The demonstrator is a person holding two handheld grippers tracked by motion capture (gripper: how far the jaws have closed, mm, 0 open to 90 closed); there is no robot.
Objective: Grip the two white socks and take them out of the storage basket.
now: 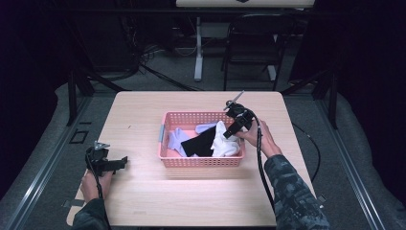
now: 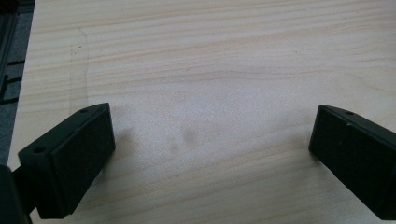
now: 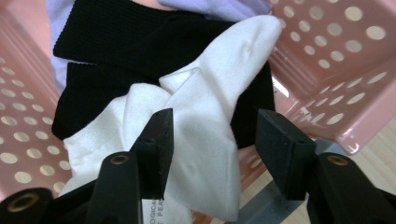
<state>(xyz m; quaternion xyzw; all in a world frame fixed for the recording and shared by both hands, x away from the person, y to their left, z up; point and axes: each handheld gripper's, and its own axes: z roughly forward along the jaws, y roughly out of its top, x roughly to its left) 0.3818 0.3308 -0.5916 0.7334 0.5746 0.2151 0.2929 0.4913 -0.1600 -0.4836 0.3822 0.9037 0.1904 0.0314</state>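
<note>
A pink perforated basket (image 1: 201, 162) stands in the middle of the wooden table (image 1: 191, 201). It holds a white sock (image 1: 225, 143), a black sock (image 1: 201, 143) and a lilac sock (image 1: 178, 139). My right gripper (image 1: 229, 135) dips into the basket's right end. In the right gripper view its jaws (image 3: 212, 140) straddle a fold of the white sock (image 3: 205, 107). The left pad touches the cloth and a gap shows at the right pad. The black sock (image 3: 121, 37) lies under it against the basket wall (image 3: 336, 56). My left gripper (image 1: 122, 162) rests open over bare table (image 2: 210, 60) at the front left, nothing between its jaws (image 2: 210, 154).
A black chair (image 1: 253, 43) and a white table leg (image 1: 198, 48) stand beyond the far edge, with cables on the floor. The table's left edge (image 2: 23, 93) runs close to my left gripper. Bare wood lies in front of the basket.
</note>
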